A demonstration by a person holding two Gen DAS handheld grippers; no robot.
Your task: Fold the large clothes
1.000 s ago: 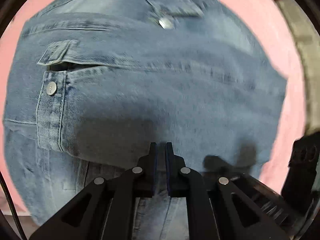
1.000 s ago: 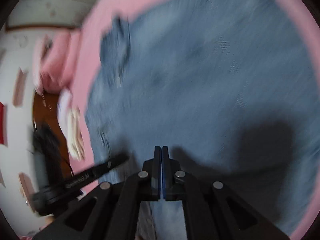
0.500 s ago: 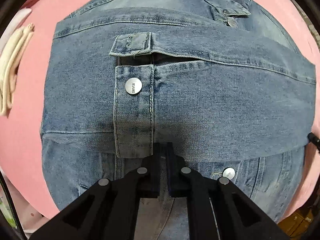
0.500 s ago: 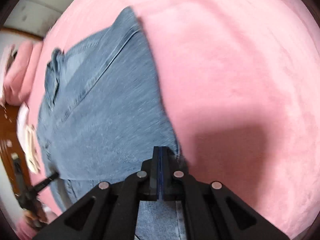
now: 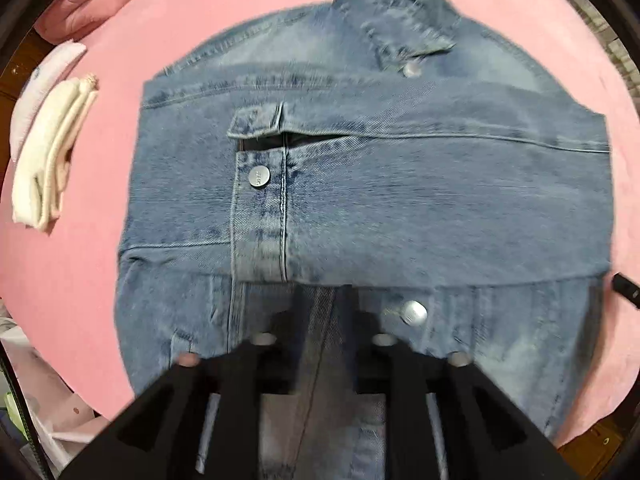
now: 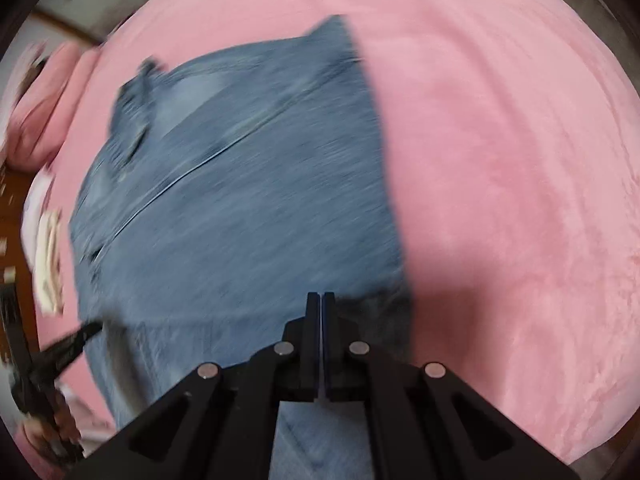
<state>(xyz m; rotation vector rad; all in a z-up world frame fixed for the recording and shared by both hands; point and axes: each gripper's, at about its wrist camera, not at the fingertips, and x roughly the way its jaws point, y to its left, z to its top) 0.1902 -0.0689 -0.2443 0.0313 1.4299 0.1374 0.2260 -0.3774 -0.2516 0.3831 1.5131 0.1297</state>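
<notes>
**Denim jacket folded on pink cover, both grippers above it**

Where the pink bed cover [image 5: 168, 32] spreads across both views, a blue denim jacket [image 5: 400, 200] lies flat on it, folded into a rough rectangle. Collar [image 5: 396, 20] at the far end, one metal snap just below it. A sleeve lies across the body, its buttoned cuff [image 5: 260, 208] pointing toward the camera; a pocket flap sits just above the cuff. Another snap shows near the lower hem.

Left gripper [image 5: 322, 320]: points down over the jacket's near edge. Jaws have just been opening and now stand apart, blurred; denim is seen through the gap, but nothing is caught between the pads.

Right gripper [image 6: 321, 312]: fingers pressed together, only a hairline gap, nothing pinched. It hangs over the jacket's near corner, close to the edge where denim meets pink cover. View heavily blurred.

A folded cream cloth [image 5: 48, 160] lies on the cover to the left, apart from the jacket. Pink pillow [image 5: 88, 4] beyond it.
</notes>
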